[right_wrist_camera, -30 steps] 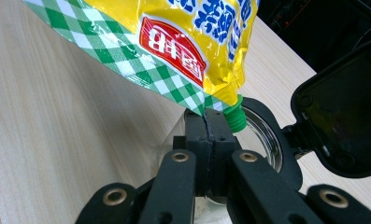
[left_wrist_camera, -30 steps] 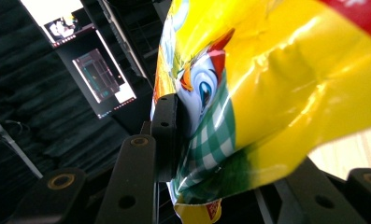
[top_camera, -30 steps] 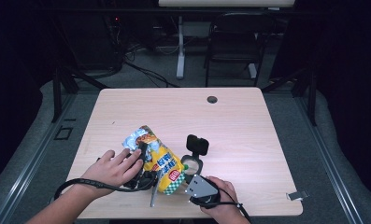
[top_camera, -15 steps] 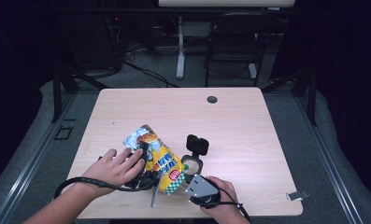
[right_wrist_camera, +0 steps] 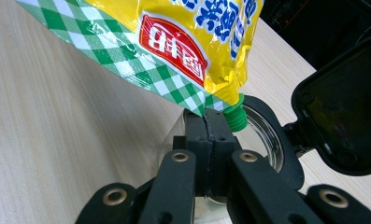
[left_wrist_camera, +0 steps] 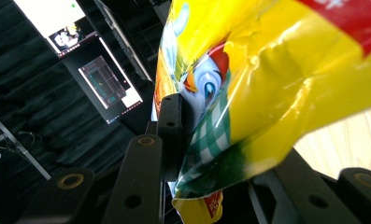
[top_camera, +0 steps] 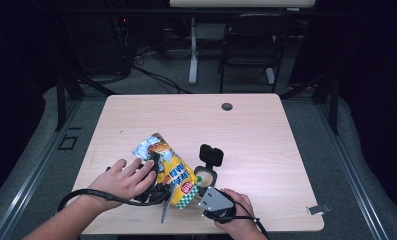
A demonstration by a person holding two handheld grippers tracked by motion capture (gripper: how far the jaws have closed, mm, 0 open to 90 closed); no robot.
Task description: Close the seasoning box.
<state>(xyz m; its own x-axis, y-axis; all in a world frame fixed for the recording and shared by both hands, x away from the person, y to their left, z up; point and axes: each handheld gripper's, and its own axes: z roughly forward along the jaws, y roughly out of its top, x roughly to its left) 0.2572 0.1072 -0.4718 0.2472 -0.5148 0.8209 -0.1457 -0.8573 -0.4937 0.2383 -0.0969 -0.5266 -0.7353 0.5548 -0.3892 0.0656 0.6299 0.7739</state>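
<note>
Right gripper view shows the yellow pouch [right_wrist_camera: 183,42] squeezed by the closing left gripper [left_wrist_camera: 211,158] over the jar [right_wrist_camera: 267,135], right gripper [right_wrist_camera: 210,135] jaws together; next needs a steadier squeeze

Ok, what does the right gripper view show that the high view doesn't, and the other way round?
Right gripper view: close up, a green spout hangs over the mouth of the glass jar, the right gripper has its jaws pressed shut just beside it, and a red label is clear.
High view: the whole table, its round hole, the left hand on the pouch, and a chair behind.
Both: the yellow pouch and the jar's open black lid.
</note>
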